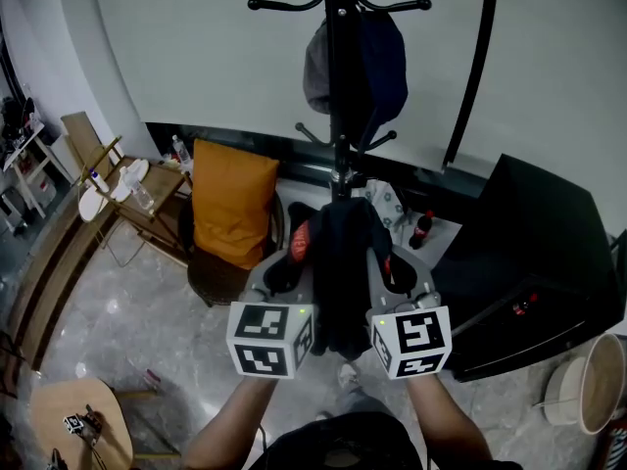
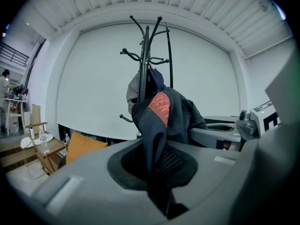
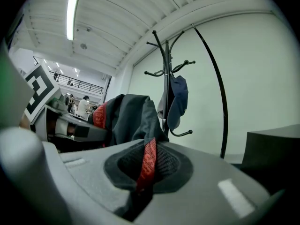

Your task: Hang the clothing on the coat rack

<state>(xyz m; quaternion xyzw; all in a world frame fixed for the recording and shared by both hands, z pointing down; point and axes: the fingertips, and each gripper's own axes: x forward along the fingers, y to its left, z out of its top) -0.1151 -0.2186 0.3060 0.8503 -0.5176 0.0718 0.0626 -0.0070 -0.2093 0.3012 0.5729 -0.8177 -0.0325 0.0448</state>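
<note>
A black coat rack (image 1: 338,86) stands straight ahead, with a grey and navy cap (image 1: 355,65) hanging on an upper hook. I hold a dark garment (image 1: 340,262) with red trim in front of the pole, low down. My left gripper (image 1: 287,267) is shut on its left side and my right gripper (image 1: 404,270) on its right. In the left gripper view the garment (image 2: 161,118) rises from the shut jaws toward the rack (image 2: 145,55). In the right gripper view a red strap (image 3: 148,161) of the garment (image 3: 129,116) runs into the shut jaws, with the rack (image 3: 165,78) behind.
An orange cushion (image 1: 231,204) rests on a chair left of the rack. A wooden side table (image 1: 147,199) holds bottles. A black cabinet (image 1: 534,262) stands at the right, a pale bucket (image 1: 600,380) beyond it. A curved black pole (image 1: 475,67) leans by the wall.
</note>
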